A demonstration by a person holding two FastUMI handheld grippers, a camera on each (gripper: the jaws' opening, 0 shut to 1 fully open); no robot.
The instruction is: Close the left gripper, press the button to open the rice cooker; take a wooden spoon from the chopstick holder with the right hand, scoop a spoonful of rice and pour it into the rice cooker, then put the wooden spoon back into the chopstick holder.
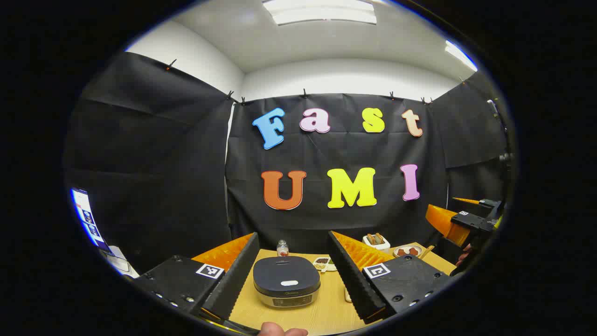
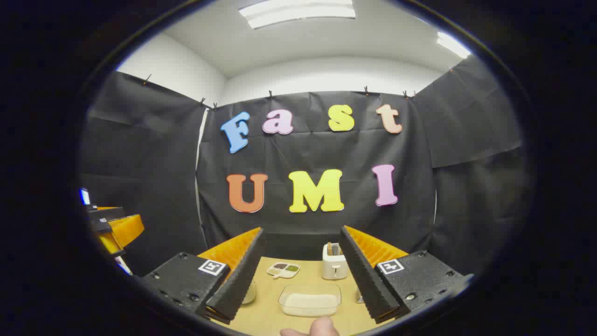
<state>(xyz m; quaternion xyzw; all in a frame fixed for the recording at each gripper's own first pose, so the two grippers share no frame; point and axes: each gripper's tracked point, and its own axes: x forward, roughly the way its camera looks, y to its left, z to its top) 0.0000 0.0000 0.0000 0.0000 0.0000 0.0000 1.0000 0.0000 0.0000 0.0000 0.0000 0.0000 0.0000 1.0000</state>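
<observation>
Left fingers (image 1: pixel 233 275) spread either side of closed rice cooker (image 1: pixel 286 281)

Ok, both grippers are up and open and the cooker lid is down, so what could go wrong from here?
1. The left gripper is open with the rice cooker between its fingers; unless it closes first, the fingers could straddle the white button rather than press it.
2. A small jar and a divided dish stand just behind the cooker, so an overshoot may knock them.
3. The right gripper frames the clear rice container, which looks light and may slide when scooped.
</observation>
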